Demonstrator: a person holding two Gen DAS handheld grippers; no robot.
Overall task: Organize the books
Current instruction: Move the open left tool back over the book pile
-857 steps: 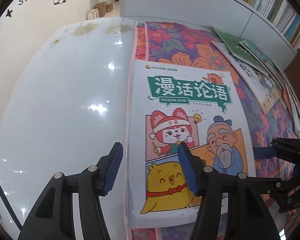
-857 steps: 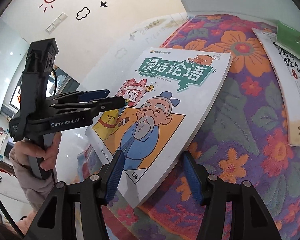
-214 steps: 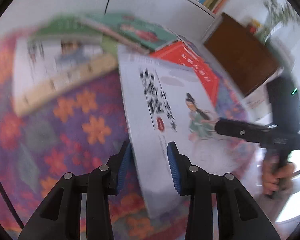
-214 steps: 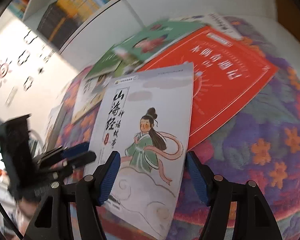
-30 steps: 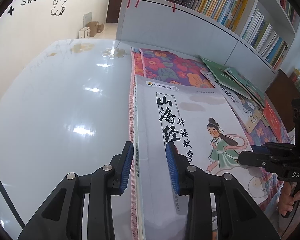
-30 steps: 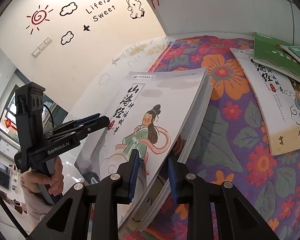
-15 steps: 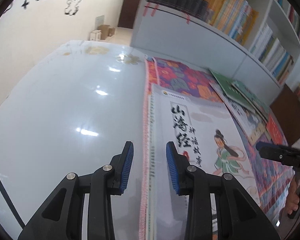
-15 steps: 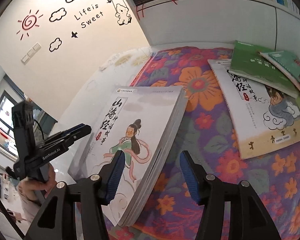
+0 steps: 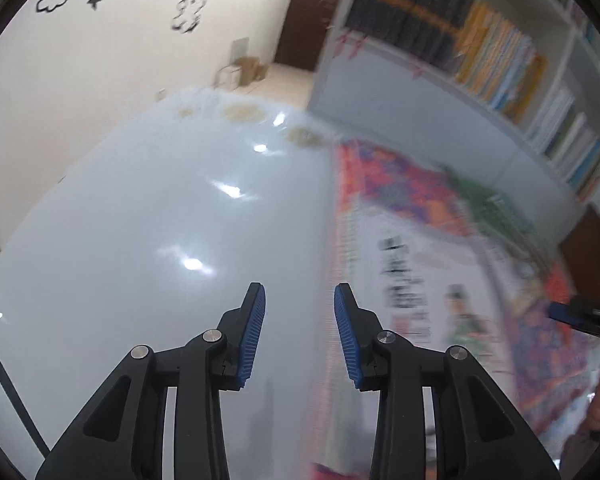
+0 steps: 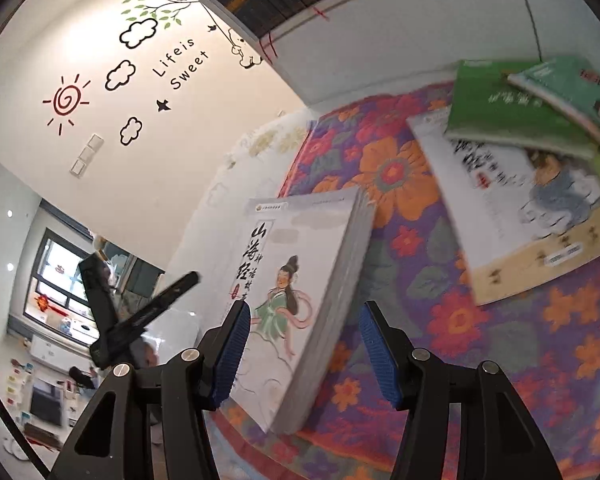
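Both grippers empty, left gripper (image 9: 300, 336) jaws just widening, right gripper (image 10: 300, 348) parted over the stack of books (image 10: 300, 300); next white book (image 10: 512, 216) lies up-right on the floral cloth (image 10: 500, 340), long axis toward me, nearer my right.

Your left wrist view is smeared with motion blur: the book stack (image 9: 420, 280) and bookshelf (image 9: 500, 60) streak, while the left tool (image 9: 300, 332) stays sharp. Ceiling lights glare in spots on the glossy tabletop (image 9: 160, 220). Your right wrist view is bright and crisper, softening toward the far books (image 10: 520, 184). Both views bow at the edges.
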